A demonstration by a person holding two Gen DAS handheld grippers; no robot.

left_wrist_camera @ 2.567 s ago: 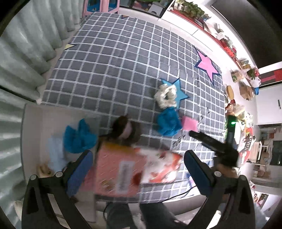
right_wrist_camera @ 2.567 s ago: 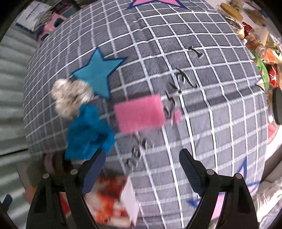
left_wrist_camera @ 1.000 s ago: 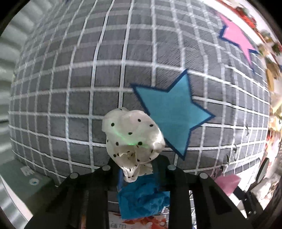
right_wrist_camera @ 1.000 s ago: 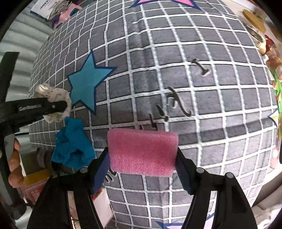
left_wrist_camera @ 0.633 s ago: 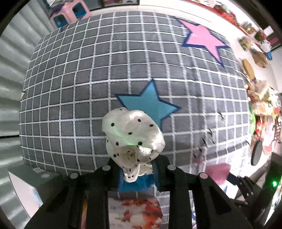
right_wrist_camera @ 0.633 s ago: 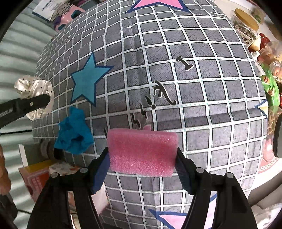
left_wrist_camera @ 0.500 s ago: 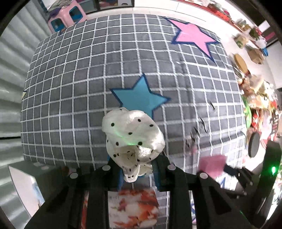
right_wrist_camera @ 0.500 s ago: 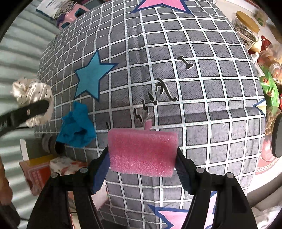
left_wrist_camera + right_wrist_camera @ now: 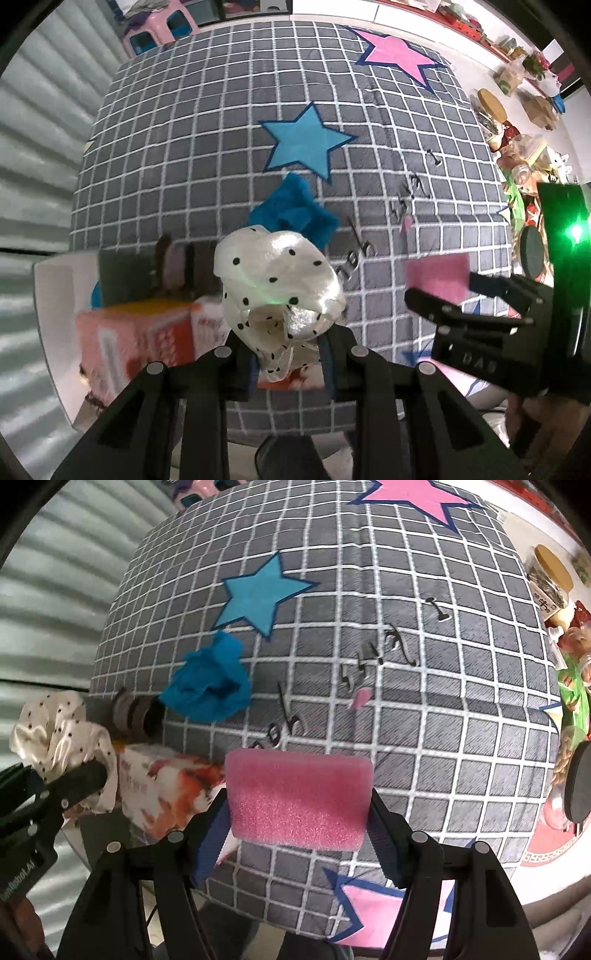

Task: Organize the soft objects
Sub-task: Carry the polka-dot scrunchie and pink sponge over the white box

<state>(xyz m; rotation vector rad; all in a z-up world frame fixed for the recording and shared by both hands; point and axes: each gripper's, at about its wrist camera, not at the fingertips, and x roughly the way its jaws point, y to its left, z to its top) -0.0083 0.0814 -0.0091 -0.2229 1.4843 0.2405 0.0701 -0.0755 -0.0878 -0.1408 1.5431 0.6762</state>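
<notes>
My left gripper is shut on a cream scrunchie with black dots, held well above the grey checked mat. The same scrunchie shows at the left edge of the right wrist view. A pink sponge block sits squeezed between the jaws of my right gripper, also lifted off the mat; in the left wrist view that sponge is at the right. A crumpled blue cloth lies on the mat below the blue star.
A pink and floral box and a brown hair band lie at the mat's near left edge by a white bin. Jars and clutter line the floor on the right. A small pink scrap lies on the mat.
Both grippers have risen off the mat with their loads. The left one has carried the scrunchie toward the near left, so the blue cloth and the box are now below it.
</notes>
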